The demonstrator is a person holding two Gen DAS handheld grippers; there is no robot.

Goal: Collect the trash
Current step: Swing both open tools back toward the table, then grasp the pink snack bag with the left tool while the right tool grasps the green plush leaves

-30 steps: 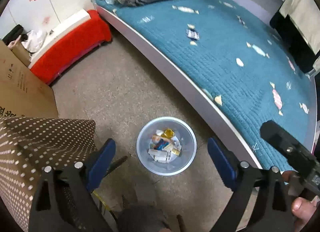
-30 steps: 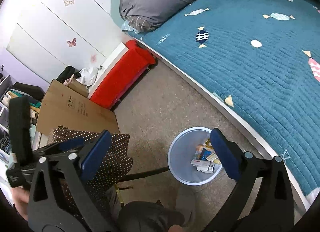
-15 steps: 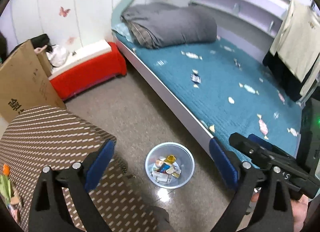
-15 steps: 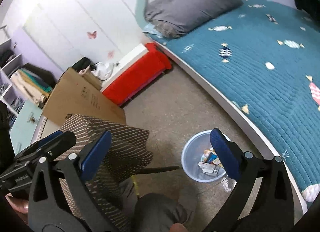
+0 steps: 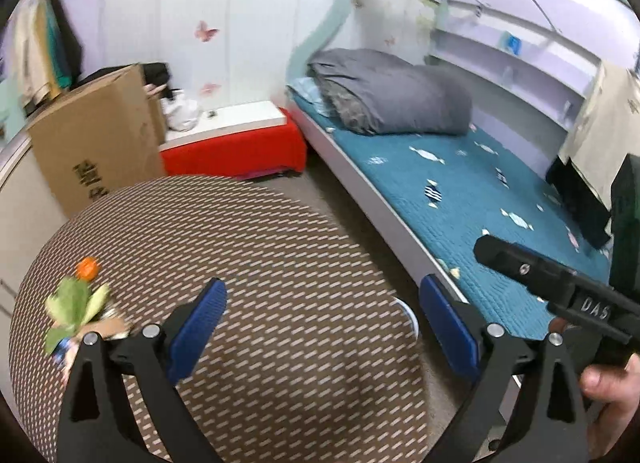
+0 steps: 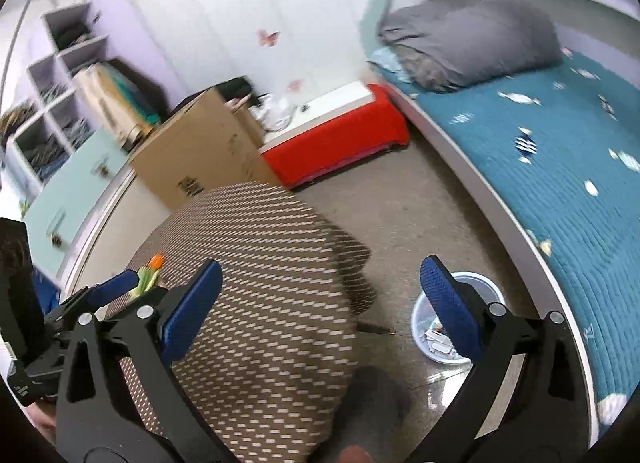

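Observation:
A round table with a brown dotted cloth fills the lower left of both views; it also shows in the right wrist view. Trash lies at its left edge: green scraps, an orange bit and wrappers. The green and orange bits also show in the right wrist view. A pale blue bin with wrappers stands on the floor by the bed. My left gripper is open and empty above the table. My right gripper is open and empty.
A bed with a teal quilt and grey duvet runs along the right. A red-covered low bench and a cardboard box stand by the wall. Shelves are at far left.
Both grippers have lifted and turned up from the floor bin toward the table. The table top and its trash have come into view; the bin is nearly hidden in the left wrist view.

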